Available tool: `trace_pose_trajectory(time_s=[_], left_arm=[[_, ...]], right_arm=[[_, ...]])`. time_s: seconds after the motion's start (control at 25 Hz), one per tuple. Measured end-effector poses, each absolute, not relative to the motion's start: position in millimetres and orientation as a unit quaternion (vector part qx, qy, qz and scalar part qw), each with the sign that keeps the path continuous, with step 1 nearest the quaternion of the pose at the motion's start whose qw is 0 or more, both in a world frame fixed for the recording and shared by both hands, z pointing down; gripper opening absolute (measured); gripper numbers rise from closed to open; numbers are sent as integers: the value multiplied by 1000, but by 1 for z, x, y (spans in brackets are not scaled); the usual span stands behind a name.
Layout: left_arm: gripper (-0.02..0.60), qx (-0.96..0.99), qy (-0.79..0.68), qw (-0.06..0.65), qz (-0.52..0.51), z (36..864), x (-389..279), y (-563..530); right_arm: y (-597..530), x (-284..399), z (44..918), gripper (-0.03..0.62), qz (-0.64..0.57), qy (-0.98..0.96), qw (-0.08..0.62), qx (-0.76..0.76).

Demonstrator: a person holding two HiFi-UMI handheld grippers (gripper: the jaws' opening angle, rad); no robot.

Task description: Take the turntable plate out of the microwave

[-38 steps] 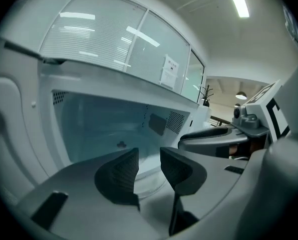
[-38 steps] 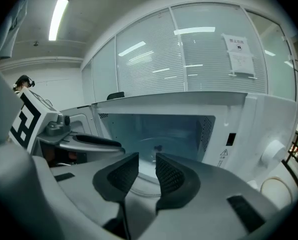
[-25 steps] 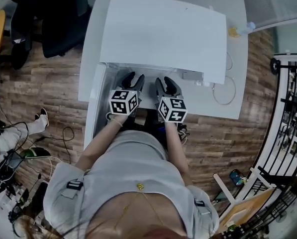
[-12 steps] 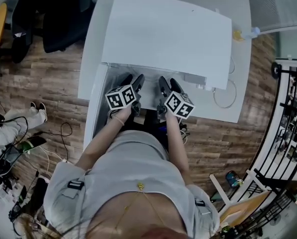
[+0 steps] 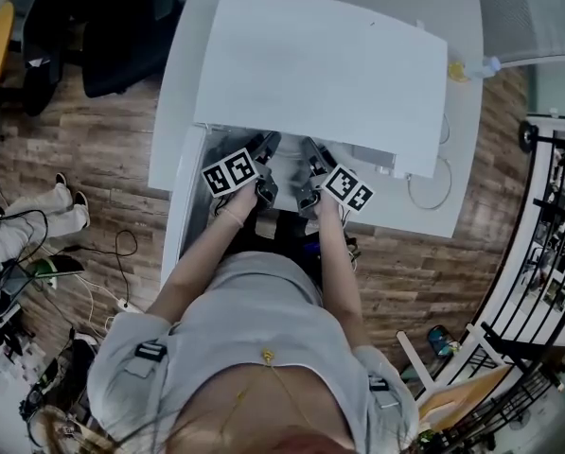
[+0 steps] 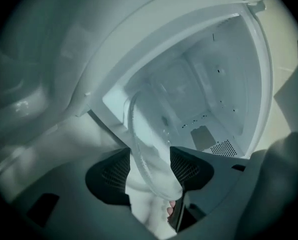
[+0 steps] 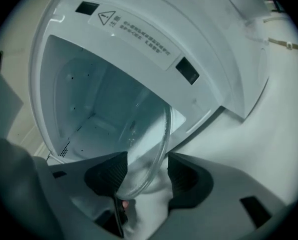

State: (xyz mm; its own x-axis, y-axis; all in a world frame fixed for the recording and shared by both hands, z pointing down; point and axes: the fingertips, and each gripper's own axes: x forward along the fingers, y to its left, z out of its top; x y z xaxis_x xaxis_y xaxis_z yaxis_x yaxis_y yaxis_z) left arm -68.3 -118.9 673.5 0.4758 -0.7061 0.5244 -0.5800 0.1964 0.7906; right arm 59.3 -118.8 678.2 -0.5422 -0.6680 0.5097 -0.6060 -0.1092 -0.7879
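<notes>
The white microwave [image 5: 320, 64] stands on a white table with its door [image 5: 180, 206] swung open to the left. The clear glass turntable plate [image 6: 149, 134] [image 7: 149, 144] reaches from the cavity toward me. My left gripper [image 6: 149, 151] [image 5: 268, 143] has just been opening its jaws, and the plate's rim sits between its pads [image 6: 114, 174] without a visible squeeze. My right gripper [image 7: 146, 159] [image 5: 312, 149] has likewise just been opening, and the opposite part of the rim lies between its pads [image 7: 186, 176]. Both grippers are rolled at the cavity mouth.
A loose white cable [image 5: 426, 173] lies on the table [image 5: 457, 187] right of the microwave, with a small bottle [image 5: 471, 67] behind it. A dark chair [image 5: 102, 36] stands on the wooden floor at the left, above several cables [image 5: 83, 272].
Both grippers have sunk toward the microwave's mouth and rolled, so their marker cubes now tilt outward. Their jaws reach further into the opening than before.
</notes>
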Motion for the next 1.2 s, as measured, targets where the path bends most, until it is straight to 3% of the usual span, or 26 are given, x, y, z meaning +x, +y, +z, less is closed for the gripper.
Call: trace_pose_trajectory(time_s=[0.16,0.2,0.28,1.2], left_arm=[[248,627,-502,592,-70,677,-65,-124],[213,624,-499,596,-76,678,-64,-124],[144,618,-498,602,-88,678,-64,-123],[124,648,-472,591,-88,662,-65,-83]], right_arm=[[-124,55,680,174,-591,658,51,-464],[-124,55,681,134,-594,654,56,-464],[-123,56,682,120,-596,653,66,-462],[-81,54,663,97,-582,669,83,-454]])
